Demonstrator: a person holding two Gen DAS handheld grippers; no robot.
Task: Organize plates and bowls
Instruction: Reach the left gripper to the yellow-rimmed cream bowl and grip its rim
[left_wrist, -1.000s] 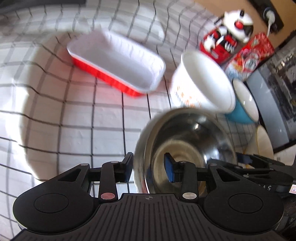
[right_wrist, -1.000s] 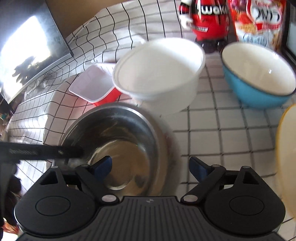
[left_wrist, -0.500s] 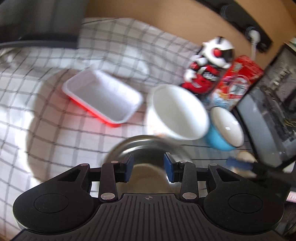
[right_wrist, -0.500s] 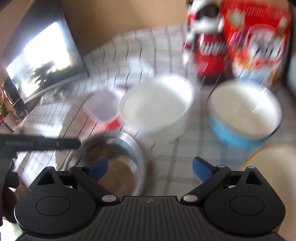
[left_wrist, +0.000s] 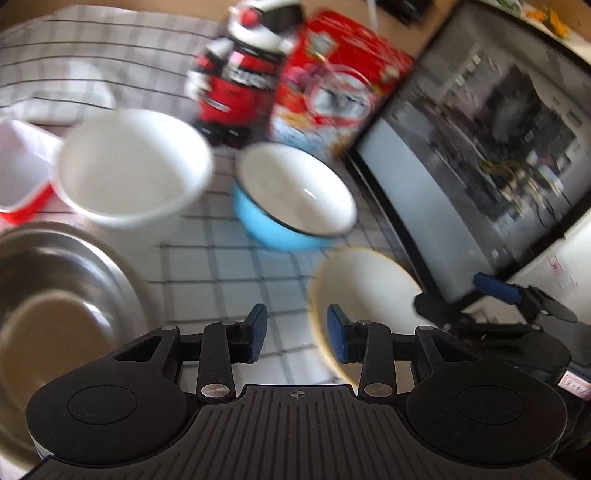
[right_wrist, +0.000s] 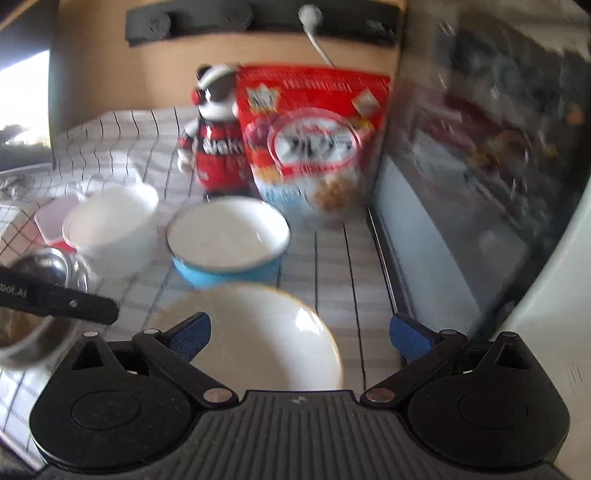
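Left hand-held gripper (left_wrist: 297, 338): narrowly parted, empty, above checked cloth (left_wrist: 229, 258) between steel bowl (left_wrist: 55, 295) and cream plate (left_wrist: 365, 291). Right hand-held gripper (right_wrist: 300, 334): spread wide, empty, over cream plate (right_wrist: 258, 332). Blue bowl (right_wrist: 227, 242) just behind plate; white bowl (right_wrist: 110, 225) beside it; red tray (left_wrist: 22, 177) at far left on desk.

Cloth (left_wrist: 229, 254): white, dark grid; steel bowl (left_wrist: 55, 295) near left, silver; white bowl (left_wrist: 133, 166); blue bowl (left_wrist: 291, 199), white inside; cream plate (right_wrist: 255, 332), yellowish rim; red tray (left_wrist: 22, 177), white inside; cereal bag (right_wrist: 314, 136) far, red.
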